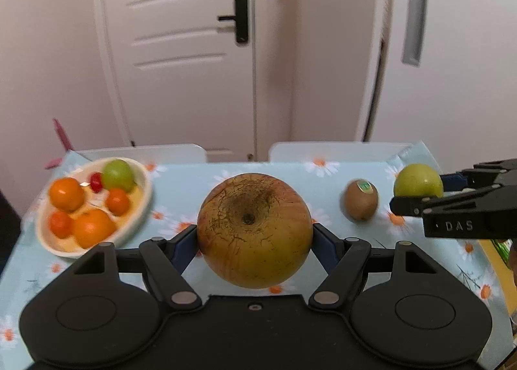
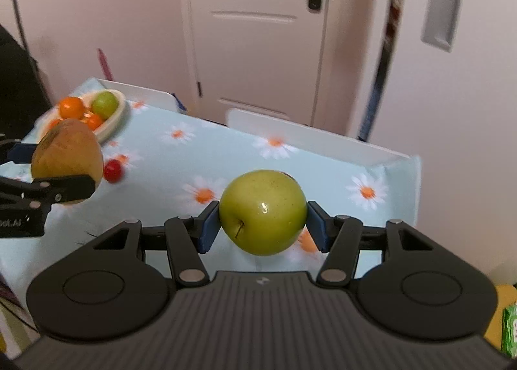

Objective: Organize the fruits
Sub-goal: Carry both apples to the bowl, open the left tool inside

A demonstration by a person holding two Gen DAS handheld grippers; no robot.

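The left gripper (image 1: 255, 234) has its jaws clamped on a big brown-yellow apple (image 1: 254, 230), up off the counter (image 1: 181, 182). The right gripper (image 2: 263, 224) has its jaws clamped on a green apple (image 2: 263, 212). A kiwi (image 1: 361, 200) lies between them.

The left gripper (image 1: 255, 240) is matte black, with 2 rounded housings, each embossed with a circle, and 2 crossed link arms pinned by silver rivets. Its fingers carry blue pads (image 1: 184, 245), and a small screw sits at the centre of its smooth deck. The right gripper (image 2: 263, 224) matches it, though its deck is grey, ribbed and stamped with a small logo. White lettering marks each gripper's side.
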